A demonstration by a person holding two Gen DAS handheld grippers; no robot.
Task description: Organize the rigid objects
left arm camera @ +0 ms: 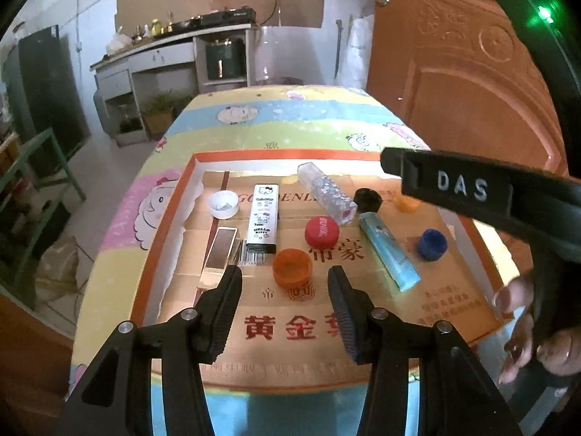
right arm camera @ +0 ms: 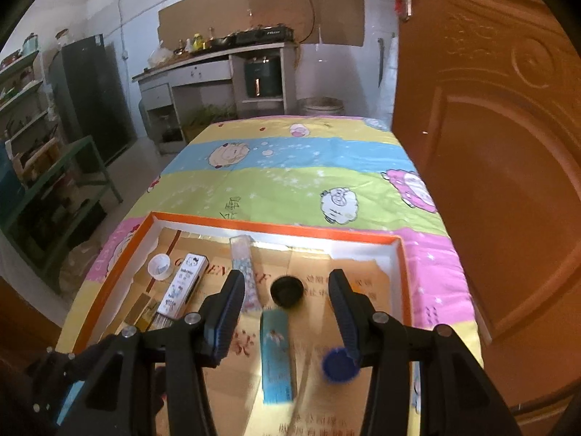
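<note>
A shallow orange-rimmed tray (left arm camera: 254,154) lined with cardboard holds the objects. In it lie an orange cap (left arm camera: 292,267), a red cap (left arm camera: 322,231), a blue cap (left arm camera: 432,244), a black cap (left arm camera: 368,200), a white cap (left arm camera: 223,204), a Hello Kitty box (left arm camera: 263,218), a clear glitter box (left arm camera: 326,192) and a light blue box (left arm camera: 388,250). My left gripper (left arm camera: 285,274) hangs open above the orange cap and holds nothing. My right gripper (right arm camera: 287,276) is open above the black cap (right arm camera: 287,290). The light blue box (right arm camera: 276,352) and the blurred blue cap (right arm camera: 339,363) lie below its fingers, ungripped.
A small orange cap (left arm camera: 406,202) and a brown-faced flat box (left arm camera: 219,250) also lie in the tray. The right gripper's black body (left arm camera: 457,185) and a hand (left arm camera: 526,327) fill the right side. The tray sits on a cartoon-print cloth (right arm camera: 290,167), with a wooden door (right arm camera: 490,181) close on the right.
</note>
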